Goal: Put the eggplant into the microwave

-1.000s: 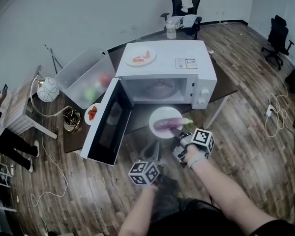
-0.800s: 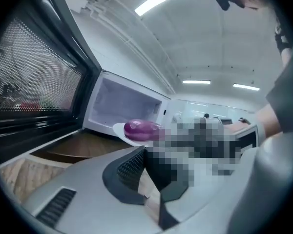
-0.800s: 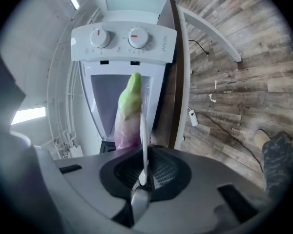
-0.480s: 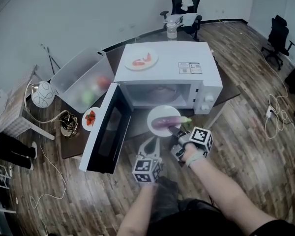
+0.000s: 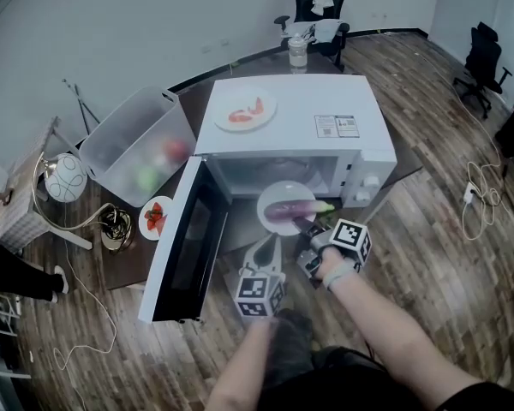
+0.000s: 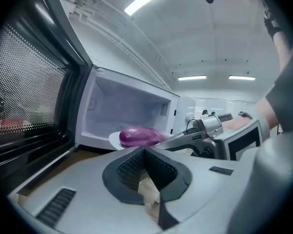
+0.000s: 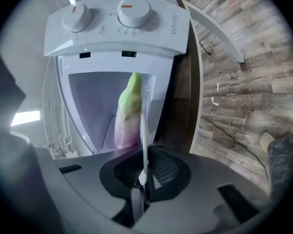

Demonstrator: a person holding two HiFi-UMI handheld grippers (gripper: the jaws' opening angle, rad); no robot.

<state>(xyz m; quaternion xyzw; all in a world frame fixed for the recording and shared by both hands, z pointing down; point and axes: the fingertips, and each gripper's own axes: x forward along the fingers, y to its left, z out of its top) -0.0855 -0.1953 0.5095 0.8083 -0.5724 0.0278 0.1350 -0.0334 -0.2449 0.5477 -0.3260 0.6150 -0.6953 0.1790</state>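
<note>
The purple eggplant (image 5: 293, 209) with its green stem end lies on a white plate (image 5: 272, 198) at the mouth of the open white microwave (image 5: 291, 118). My right gripper (image 5: 302, 227) is shut on the plate's near rim; in the right gripper view the plate edge (image 7: 143, 130) runs straight into the jaws, with the eggplant (image 7: 128, 113) beside it. My left gripper (image 5: 265, 252) is shut and empty, just below and left of the plate, by the swung-out door (image 5: 182, 238). In the left gripper view the eggplant (image 6: 136, 136) sits before the lit cavity (image 6: 122, 108).
A plate of red food (image 5: 244, 110) rests on top of the microwave. A clear bin (image 5: 137, 148) and a small dish of red food (image 5: 156, 217) stand left of the door. A bottle (image 5: 298, 51) and office chairs (image 5: 319, 7) are behind. Cables (image 5: 480, 204) lie on the floor.
Both grippers have moved toward the microwave, and the plate with the eggplant has come up to its opening. The left gripper has rolled a little.
</note>
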